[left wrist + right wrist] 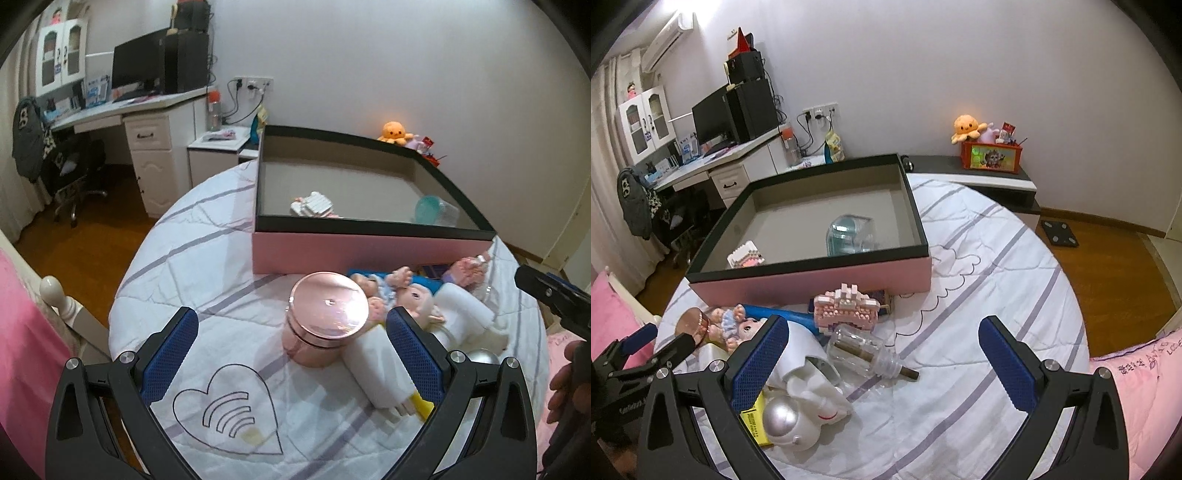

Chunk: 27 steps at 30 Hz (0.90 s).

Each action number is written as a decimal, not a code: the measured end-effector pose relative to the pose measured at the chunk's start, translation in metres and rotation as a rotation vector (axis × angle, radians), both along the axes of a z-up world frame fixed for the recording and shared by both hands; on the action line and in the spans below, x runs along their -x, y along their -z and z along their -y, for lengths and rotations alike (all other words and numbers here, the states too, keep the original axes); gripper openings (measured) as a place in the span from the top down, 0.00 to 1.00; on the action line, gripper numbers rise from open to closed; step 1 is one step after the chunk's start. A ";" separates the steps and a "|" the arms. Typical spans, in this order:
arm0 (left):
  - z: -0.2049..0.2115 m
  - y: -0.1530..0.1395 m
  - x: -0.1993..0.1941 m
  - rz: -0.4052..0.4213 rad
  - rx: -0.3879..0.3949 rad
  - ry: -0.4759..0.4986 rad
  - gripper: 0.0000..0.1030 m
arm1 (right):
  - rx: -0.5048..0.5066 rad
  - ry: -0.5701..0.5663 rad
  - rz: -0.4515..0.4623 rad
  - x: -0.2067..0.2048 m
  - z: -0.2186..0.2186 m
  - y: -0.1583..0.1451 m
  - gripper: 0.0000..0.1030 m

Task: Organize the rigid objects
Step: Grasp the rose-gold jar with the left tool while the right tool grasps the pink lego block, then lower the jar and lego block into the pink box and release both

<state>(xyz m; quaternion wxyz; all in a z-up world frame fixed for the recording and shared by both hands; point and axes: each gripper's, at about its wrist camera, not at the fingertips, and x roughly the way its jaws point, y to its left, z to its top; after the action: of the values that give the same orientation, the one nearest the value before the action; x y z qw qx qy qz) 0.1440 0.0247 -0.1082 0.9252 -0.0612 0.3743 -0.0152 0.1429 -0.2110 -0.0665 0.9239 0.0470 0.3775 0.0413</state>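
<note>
A pink box with a black rim [369, 247] [812, 280] stands on the bed; inside lie a small brick model [312, 205] [746, 254] and a teal-capped clear container [434, 210] [847, 234]. In front of it lies a pile: a rose-gold round tin [325, 317] [692, 325], a doll [417, 295] [742, 326], a white astronaut figure [801, 398], a pink brick castle [849, 310] and a clear glass bottle [864, 354]. My left gripper [291, 347] is open, the tin between its fingers. My right gripper [882, 354] is open over the bottle.
The bed has a white quilt with purple stripes [207, 240] [997, 258]. A pink pillow [1126, 365] lies at the right. A desk with monitor [136, 70] and chair stands far left. A toy crate with an orange plush [990, 155] sits on a low shelf.
</note>
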 end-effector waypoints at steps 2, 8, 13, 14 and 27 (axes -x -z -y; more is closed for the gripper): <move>-0.002 0.007 -0.006 -0.014 -0.010 -0.004 0.01 | 0.005 -0.005 -0.013 -0.004 -0.002 0.004 0.00; -0.015 0.017 -0.020 -0.022 0.030 0.000 0.05 | 0.002 -0.017 -0.055 -0.016 -0.007 0.017 0.00; -0.013 0.026 -0.033 -0.064 0.043 0.045 0.18 | -0.022 -0.014 -0.094 -0.031 -0.006 0.026 0.00; -0.012 0.028 -0.034 -0.070 0.048 0.054 0.21 | -0.026 -0.015 -0.103 -0.034 -0.006 0.029 0.00; -0.004 0.027 -0.046 -0.074 0.076 0.151 0.52 | -0.090 -0.107 -0.168 -0.055 -0.011 0.049 0.33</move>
<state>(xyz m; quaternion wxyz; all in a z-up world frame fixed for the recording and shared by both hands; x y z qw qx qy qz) 0.1903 0.0286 -0.1347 0.9039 -0.0687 0.4109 -0.0968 0.1982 -0.1995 -0.1155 0.8825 0.0715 0.4533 0.1034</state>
